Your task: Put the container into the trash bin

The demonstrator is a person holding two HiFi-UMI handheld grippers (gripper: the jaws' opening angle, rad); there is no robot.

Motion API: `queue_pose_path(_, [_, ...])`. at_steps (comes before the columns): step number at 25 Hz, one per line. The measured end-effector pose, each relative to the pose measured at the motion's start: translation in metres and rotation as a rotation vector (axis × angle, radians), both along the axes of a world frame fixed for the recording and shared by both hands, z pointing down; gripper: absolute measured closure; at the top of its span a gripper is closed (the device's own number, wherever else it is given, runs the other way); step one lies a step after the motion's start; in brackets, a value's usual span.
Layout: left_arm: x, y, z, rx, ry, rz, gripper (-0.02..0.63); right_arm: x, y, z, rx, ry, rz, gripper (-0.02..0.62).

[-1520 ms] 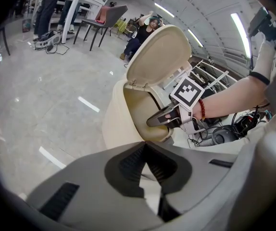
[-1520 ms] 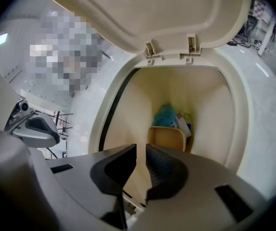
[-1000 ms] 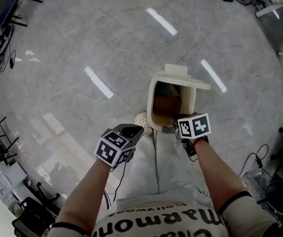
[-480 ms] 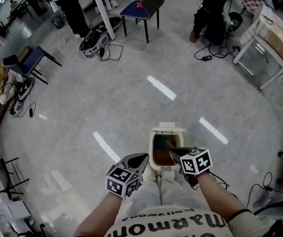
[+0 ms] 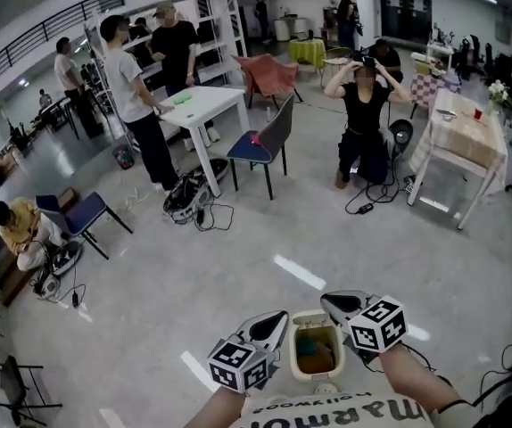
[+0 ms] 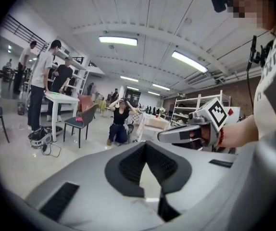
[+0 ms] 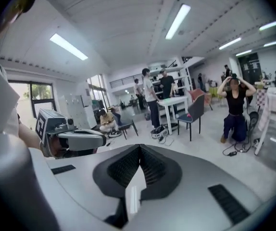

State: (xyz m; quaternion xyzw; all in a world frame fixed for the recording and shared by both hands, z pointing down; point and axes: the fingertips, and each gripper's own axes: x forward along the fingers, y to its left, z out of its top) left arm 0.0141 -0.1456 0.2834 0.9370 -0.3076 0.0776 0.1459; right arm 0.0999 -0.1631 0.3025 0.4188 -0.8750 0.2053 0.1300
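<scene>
Cream trash bin (image 5: 294, 349) holds orange-brown rubbish (image 5: 316, 358), between left tool (image 5: 280, 316) and right tool (image 5: 326, 299), both closed and empty.

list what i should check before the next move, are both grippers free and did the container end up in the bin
1. Left gripper free: ok, jaws together, nothing between them.
2. Right gripper free: ok, jaws together, nothing between them.
3. Bin open: ok, its inside shows in the head view.
4. Container inside the bin: cannot tell; orange contents lie in it, too small to identify.
5. Grippers out of the bin: ok, both point forward into the room, one at each side of it.
</scene>
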Motion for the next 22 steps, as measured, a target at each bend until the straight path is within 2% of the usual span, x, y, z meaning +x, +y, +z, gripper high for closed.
queue_pose_path(5, [-0.014, 0.004, -0.073, 0.073, 0.126, 0.088, 0.612, -0.015, 0.013, -0.075, 0.169, -0.029, 0.104, 0.594])
queue_pose_path(11, [-0.061, 0.032, -0.123, 0.156, 0.162, 0.203, 0.612, -0.043, 0.042, -0.126, 0.289, -0.07, 0.269, 0.594])
queue_pose_path(16, [-0.097, 0.049, -0.122, 0.163, 0.185, 0.249, 0.612, -0.077, 0.072, -0.123, 0.309, -0.052, 0.329, 0.594])
queue_pose_path(22, [-0.115, 0.077, -0.117, 0.152, 0.193, 0.311, 0.612, -0.099, 0.105, -0.115, 0.296, -0.009, 0.381, 0.594])
